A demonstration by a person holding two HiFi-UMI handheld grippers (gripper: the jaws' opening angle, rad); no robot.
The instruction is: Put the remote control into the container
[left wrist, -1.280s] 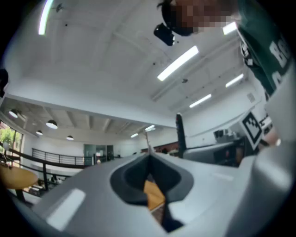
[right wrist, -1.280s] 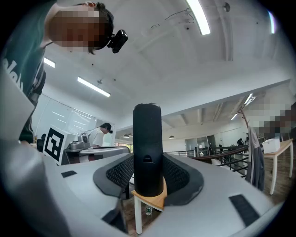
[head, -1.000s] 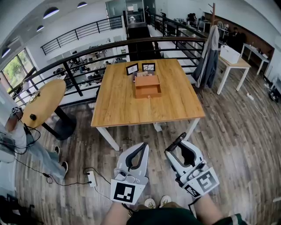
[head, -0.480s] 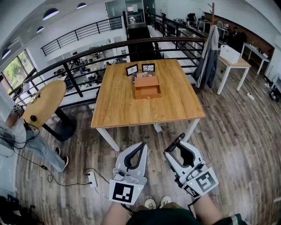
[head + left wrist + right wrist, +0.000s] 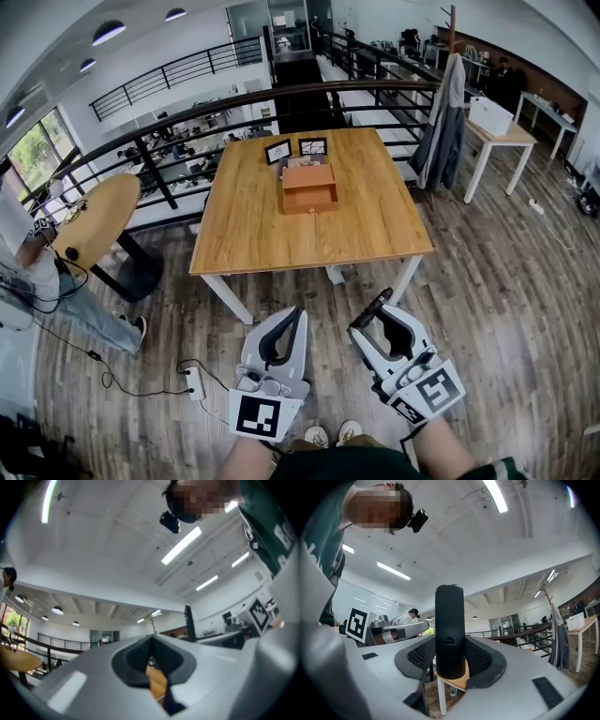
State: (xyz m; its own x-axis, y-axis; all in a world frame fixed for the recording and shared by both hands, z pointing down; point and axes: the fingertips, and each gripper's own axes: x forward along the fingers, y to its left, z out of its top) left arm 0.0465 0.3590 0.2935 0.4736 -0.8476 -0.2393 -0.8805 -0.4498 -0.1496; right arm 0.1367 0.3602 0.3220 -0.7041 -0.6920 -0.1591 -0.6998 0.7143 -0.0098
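A wooden box container (image 5: pixel 310 187) with an open front stands on the far half of the wooden table (image 5: pixel 244 234). I stand short of the table with both grippers held low over the floor. My right gripper (image 5: pixel 384 323) is shut on a black remote control (image 5: pixel 372 307), whose end sticks out past the jaws toward the table. In the right gripper view the remote control (image 5: pixel 450 630) stands upright between the pads of the right gripper (image 5: pixel 450 656). My left gripper (image 5: pixel 298 312) is shut with nothing in it, and in the left gripper view its tips (image 5: pixel 152 639) meet.
Two small framed cards (image 5: pixel 278 148) stand behind the container. A round table (image 5: pixel 94 220) and a seated person (image 5: pixel 28 272) are at the left, with a power strip (image 5: pixel 195 380) and cables on the floor. A railing (image 5: pixel 187 117) runs behind, and a coat stand (image 5: pixel 441 122) is at the right.
The head view has shifted a little, so the table sits slightly left. Both grippers keep their places, and the remote stays gripped in the right one.
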